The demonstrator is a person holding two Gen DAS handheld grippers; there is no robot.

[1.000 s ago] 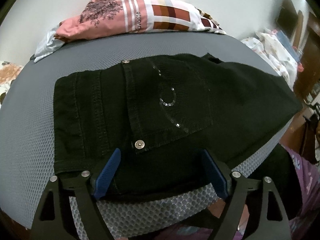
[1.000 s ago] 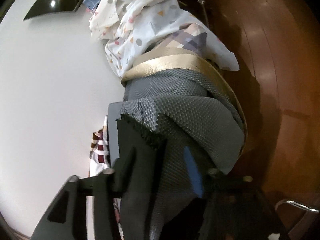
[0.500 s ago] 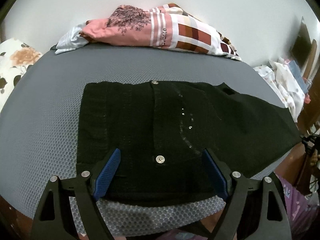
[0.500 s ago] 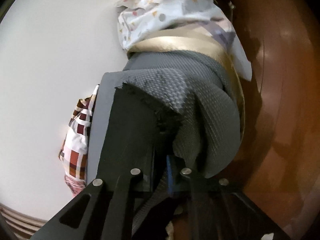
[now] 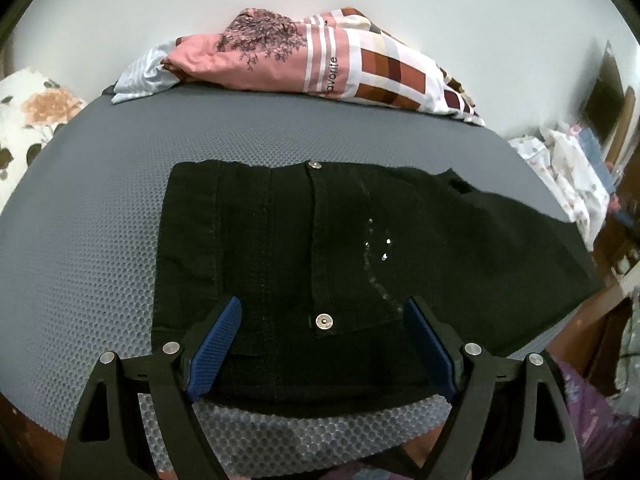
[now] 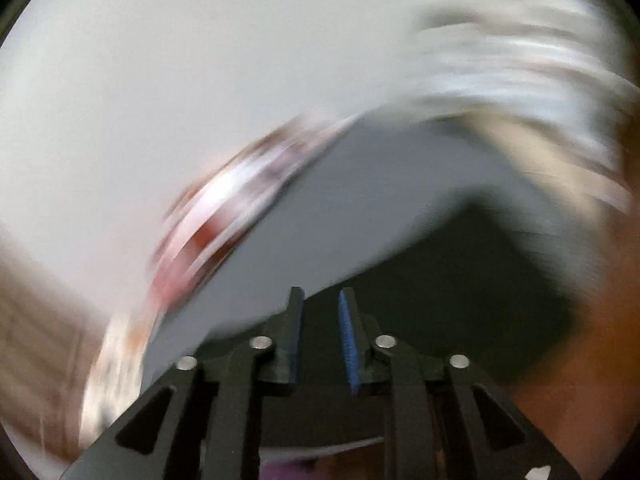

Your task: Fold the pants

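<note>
Black pants (image 5: 312, 248) lie flat on the grey mesh surface (image 5: 92, 240), waist end to the left, back pocket with rivets up, legs running off the right edge. My left gripper (image 5: 320, 320) is open and empty just above the pants' near edge, fingers astride the pocket rivet. In the blurred right wrist view, my right gripper (image 6: 320, 312) has its blue pads close together with black pants cloth (image 6: 460, 280) between and behind them; it seems shut on the pants.
A pile of pink and checked clothes (image 5: 312, 64) lies at the far edge by the white wall. A floral pillow (image 5: 28, 120) is at the left. More patterned laundry (image 5: 568, 168) and wooden furniture are at the right.
My right gripper has swung fast, from the surface's side edge to above it, with the black cloth; its view is now motion-blurred. The left gripper pulled back a little; pants look flatter.
</note>
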